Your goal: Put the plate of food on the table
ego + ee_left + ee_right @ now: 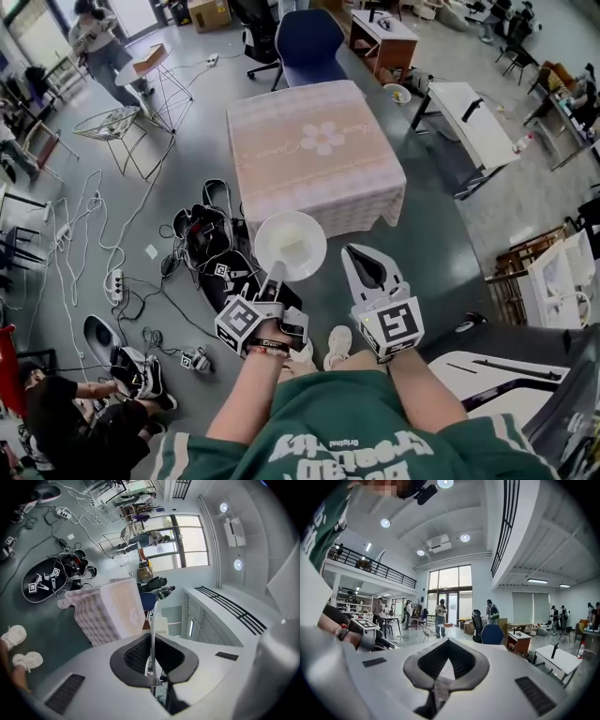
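A white plate (291,246) with pale food on it hangs in the air just short of the near edge of the square table (314,155), which wears a pink flower-print cloth. My left gripper (275,272) is shut on the plate's near rim. In the left gripper view the plate (153,620) shows edge-on as a thin white line between the black pads (136,656), with the table (119,611) ahead of the left gripper (152,639). My right gripper (359,253) floats beside the plate, to its right, apart from it. In the right gripper view this gripper (447,644) is shut and holds nothing.
A blue chair (309,42) stands behind the table. Black bags and cables (211,239) lie on the floor left of me. White tables (473,122) stand at the right, a wire side table (155,70) at the back left. A person crouches at the lower left (75,412).
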`<state>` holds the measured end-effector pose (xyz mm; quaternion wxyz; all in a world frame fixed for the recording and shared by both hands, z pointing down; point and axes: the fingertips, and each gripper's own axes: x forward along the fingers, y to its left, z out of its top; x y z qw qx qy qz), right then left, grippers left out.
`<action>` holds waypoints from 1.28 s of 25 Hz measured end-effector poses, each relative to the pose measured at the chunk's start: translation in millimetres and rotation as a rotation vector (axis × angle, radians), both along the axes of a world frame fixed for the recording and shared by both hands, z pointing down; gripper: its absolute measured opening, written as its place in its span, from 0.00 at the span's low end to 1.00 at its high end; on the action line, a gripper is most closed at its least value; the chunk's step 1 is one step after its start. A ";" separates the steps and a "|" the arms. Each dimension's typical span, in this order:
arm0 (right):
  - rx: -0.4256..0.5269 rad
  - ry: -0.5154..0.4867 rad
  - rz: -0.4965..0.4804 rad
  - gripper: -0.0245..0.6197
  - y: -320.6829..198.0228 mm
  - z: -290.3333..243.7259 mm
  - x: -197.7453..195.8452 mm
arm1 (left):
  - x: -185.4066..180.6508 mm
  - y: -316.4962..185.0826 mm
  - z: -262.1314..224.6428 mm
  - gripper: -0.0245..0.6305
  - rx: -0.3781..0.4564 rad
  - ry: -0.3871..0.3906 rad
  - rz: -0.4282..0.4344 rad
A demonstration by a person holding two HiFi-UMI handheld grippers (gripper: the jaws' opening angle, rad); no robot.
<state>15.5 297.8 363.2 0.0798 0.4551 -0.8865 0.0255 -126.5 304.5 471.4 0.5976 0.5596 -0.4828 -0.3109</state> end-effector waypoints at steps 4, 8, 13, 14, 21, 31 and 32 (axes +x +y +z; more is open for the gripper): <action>0.015 0.000 -0.015 0.06 1.2 -1.9 7.6 | 9.4 -4.6 -5.6 0.07 0.016 0.001 -0.001; 0.013 -0.011 -0.025 0.06 0.6 -0.7 20.6 | 22.1 -10.1 -9.7 0.08 0.025 -0.009 -0.006; 0.029 -0.010 -0.030 0.06 -1.1 1.0 41.5 | 39.2 -14.4 -9.7 0.08 0.037 -0.016 -0.022; 0.031 -0.012 -0.030 0.06 -2.4 1.8 45.8 | 43.1 -15.0 -9.4 0.08 0.041 -0.015 -0.024; 0.030 -0.013 -0.013 0.06 -6.1 0.4 69.9 | 64.1 -20.3 -12.8 0.08 0.054 -0.022 -0.018; 0.062 -0.032 -0.016 0.06 -0.8 -3.5 85.7 | 76.5 -24.0 -22.2 0.08 0.076 -0.034 -0.025; 0.062 -0.032 -0.017 0.06 -0.6 -3.4 86.1 | 76.9 -24.7 -22.3 0.08 0.080 -0.034 -0.026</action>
